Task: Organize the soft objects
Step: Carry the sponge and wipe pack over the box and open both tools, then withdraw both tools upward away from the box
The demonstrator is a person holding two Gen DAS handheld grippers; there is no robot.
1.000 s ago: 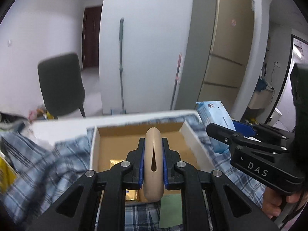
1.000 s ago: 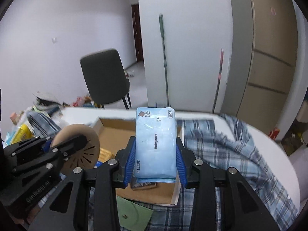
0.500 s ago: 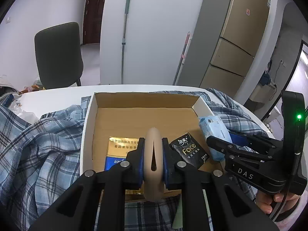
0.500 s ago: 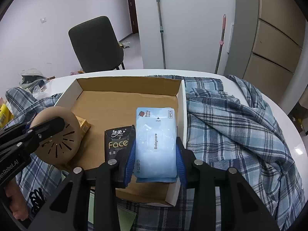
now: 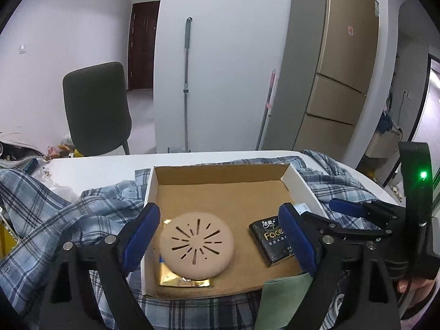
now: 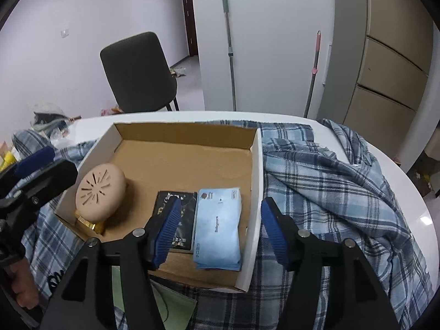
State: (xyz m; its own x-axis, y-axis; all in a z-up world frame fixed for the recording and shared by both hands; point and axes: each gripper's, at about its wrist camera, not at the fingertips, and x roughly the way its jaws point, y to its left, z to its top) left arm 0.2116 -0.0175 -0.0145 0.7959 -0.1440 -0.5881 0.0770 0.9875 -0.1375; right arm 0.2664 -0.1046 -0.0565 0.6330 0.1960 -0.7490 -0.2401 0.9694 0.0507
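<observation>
Inside the cardboard box [image 6: 189,165], the tan round pad [image 5: 197,247] lies between the left gripper [image 5: 220,236]'s opening, untouching fingers; the blue wipes pack [image 6: 218,229] lies between the right gripper [image 6: 220,231]'s, also parting.

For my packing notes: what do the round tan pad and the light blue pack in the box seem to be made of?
Round tan pad: probably soft foam or sponge with a matte skin, judging by its dull surface and cut slits. Light blue pack: apparently thin plastic film, slightly glossy, with creased edges and print. Both lie in the cardboard box.
</observation>
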